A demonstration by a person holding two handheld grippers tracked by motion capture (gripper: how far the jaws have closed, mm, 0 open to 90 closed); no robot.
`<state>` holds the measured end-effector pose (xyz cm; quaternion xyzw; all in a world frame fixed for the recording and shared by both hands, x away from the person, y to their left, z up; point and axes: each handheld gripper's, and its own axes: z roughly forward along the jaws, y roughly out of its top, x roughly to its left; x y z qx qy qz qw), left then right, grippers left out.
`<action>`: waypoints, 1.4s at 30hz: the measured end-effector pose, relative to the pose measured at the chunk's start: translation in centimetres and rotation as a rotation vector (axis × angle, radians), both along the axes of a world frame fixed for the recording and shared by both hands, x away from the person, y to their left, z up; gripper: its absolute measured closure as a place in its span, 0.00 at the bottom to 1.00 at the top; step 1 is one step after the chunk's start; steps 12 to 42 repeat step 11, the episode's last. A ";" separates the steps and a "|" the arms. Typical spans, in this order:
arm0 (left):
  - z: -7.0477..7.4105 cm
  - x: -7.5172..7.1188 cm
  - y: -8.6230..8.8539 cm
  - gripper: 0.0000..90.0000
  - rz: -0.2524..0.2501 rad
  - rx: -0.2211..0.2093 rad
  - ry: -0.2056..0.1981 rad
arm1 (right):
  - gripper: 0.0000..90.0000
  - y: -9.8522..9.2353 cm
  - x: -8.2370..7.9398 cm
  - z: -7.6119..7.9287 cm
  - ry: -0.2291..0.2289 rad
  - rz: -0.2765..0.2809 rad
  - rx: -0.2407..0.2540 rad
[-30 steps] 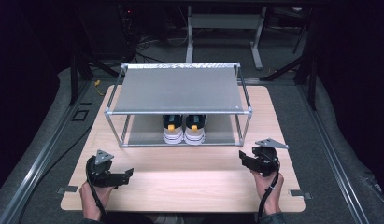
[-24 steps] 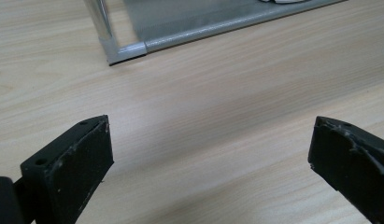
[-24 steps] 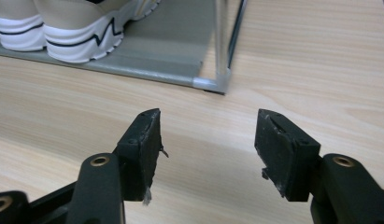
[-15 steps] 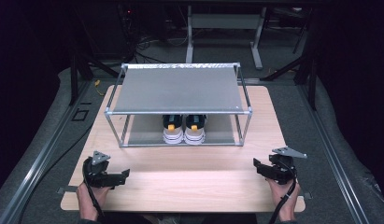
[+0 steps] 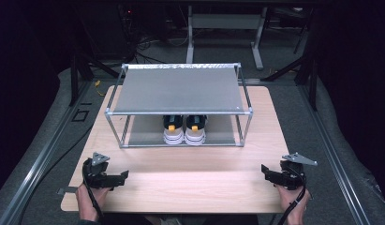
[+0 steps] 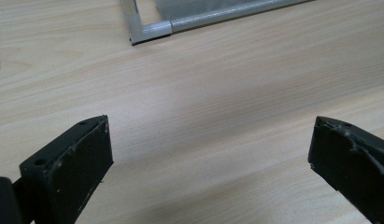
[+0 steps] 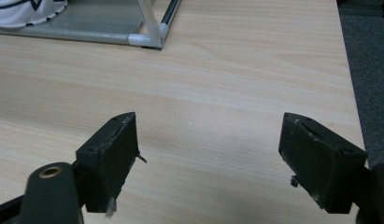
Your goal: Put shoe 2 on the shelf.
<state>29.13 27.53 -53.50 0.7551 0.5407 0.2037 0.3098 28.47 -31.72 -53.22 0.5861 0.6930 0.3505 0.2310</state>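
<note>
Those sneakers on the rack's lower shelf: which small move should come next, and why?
Probably bring the right tongs forward toward the sneakers. Both tongs stand open and empty over the table, the right jaws having just opened, and the pair sits side by side under the rack, its front open.

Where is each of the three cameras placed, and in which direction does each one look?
High view: above the person's side, looking forward and down on the wooden table, the shoe rack and the pair of sneakers; both hands show, with the left claw and the right claw.
Left gripper view: on the left claw, looking along its open jaws toward a rack corner.
Right gripper view: on the right claw, whose jaws have just been opening with nothing between them, facing the rack's other front corner.
Shared: both gripper views show tabletop and rack frame.
</note>
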 end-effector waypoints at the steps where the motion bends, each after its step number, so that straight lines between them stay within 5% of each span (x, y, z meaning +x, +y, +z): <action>1: -0.1 0.0 0.0 0.00 -0.002 -0.001 0.004 | 0.19 -0.1 0.0 -0.2 0.005 -0.003 0.000; 11: -0.8 0.0 0.4 0.00 0.007 -0.006 0.010 | 0.12 -0.9 -0.3 -1.2 0.021 -0.009 0.004; 42: -0.8 0.0 0.4 0.00 0.007 -0.006 0.010 | 0.12 -0.9 -0.3 -1.2 0.021 -0.009 0.004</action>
